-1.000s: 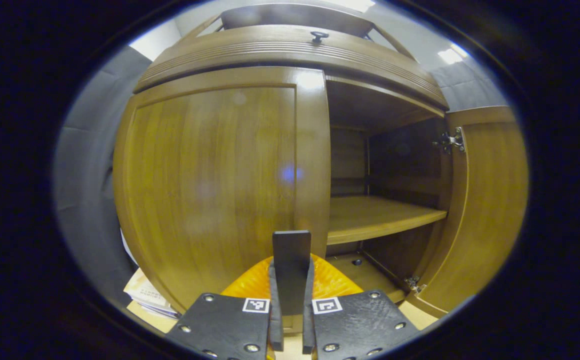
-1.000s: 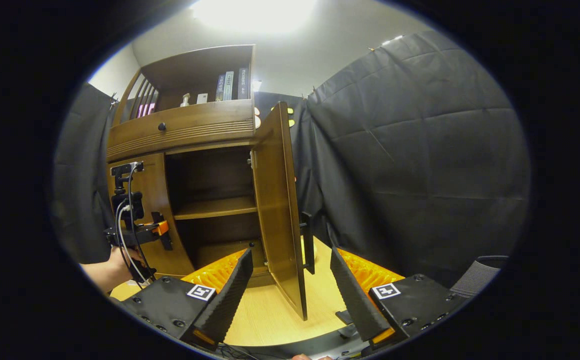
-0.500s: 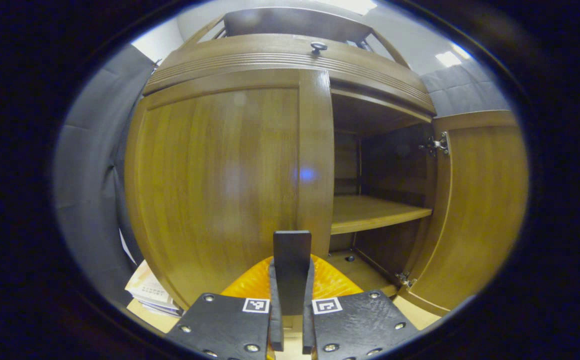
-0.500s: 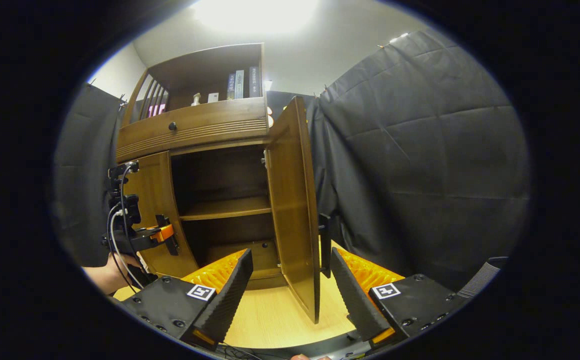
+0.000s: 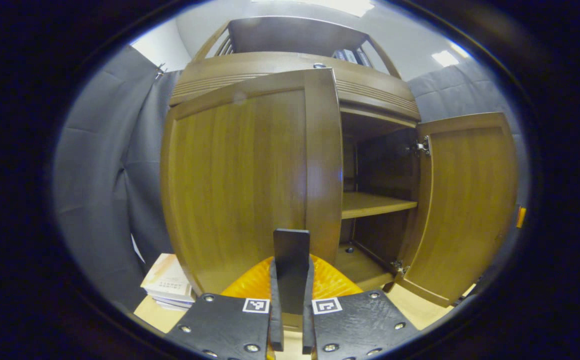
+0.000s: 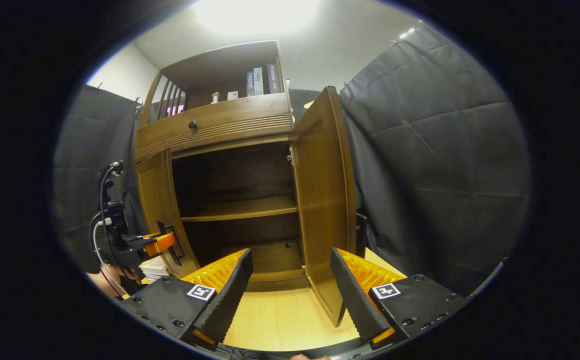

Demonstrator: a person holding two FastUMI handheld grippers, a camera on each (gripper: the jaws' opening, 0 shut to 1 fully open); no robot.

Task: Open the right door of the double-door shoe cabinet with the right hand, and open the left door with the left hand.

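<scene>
Right door: we are seeing the right door [image 6: 322, 200] of the shoe cabinet [image 6: 220, 125] standing wide open at about 1 o'clock in the right gripper view, so we are judging this half done.
Left door: we are viewing the left door [image 5: 250, 170] partly swung out at 11 o'clock in the left gripper view; we are judging it as needing more swing.
Door axes: we are reading both doors as upright, long axis vertical, the left door's free edge pointing toward us.
Left gripper: we are seeing the left gripper [image 5: 290, 295] clamped with both fingers on the dark upright door handle [image 5: 291, 260] at 6 o'clock.
Right gripper: we are seeing the right gripper [image 6: 290, 290] spread wide, holding nothing, just in front of the right door.
Inside: we are seeing a bare shelf [image 6: 240, 207].
</scene>
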